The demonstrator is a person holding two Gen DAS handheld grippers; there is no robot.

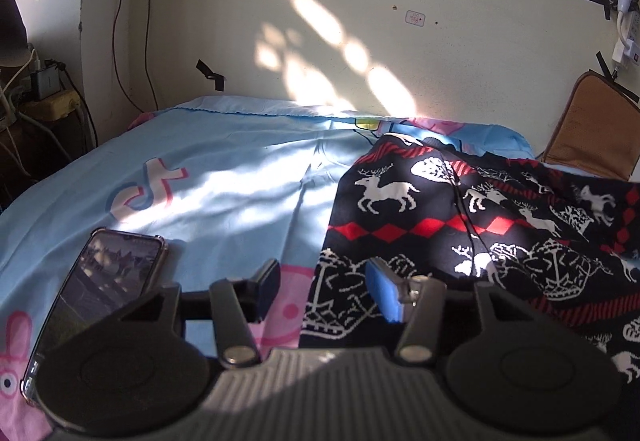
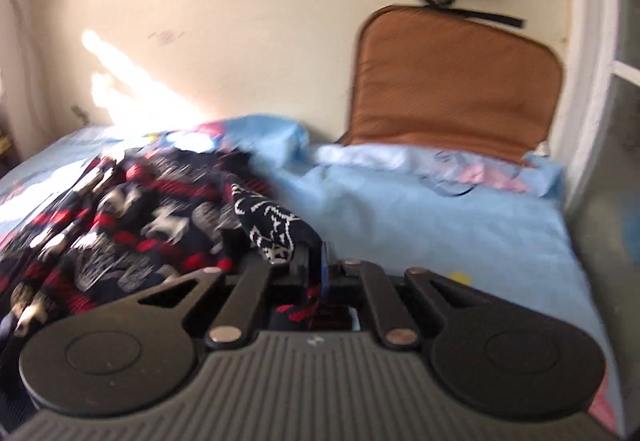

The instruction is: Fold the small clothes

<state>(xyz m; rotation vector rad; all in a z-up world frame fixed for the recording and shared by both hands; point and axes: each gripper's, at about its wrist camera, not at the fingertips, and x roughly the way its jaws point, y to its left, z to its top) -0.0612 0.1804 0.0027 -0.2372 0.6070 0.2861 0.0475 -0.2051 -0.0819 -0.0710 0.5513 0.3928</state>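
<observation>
left gripper (image 1: 328, 291) spread, right gripper (image 2: 308, 261) clamped

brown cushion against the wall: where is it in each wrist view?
Left wrist: brown cushion at the far right edge, partly cut off, behind the reindeer-pattern garment.
Right wrist: brown cushion upper right of centre, upright against the wall, beyond the blue bedsheet.
Shared landmark: the garment, left of the cushion in both.

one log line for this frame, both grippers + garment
left gripper: open, at sweater left edge | right gripper: shut on sweater, fabric bunched | sweater: crumpled on bed sheet | phone: on sheet
</observation>
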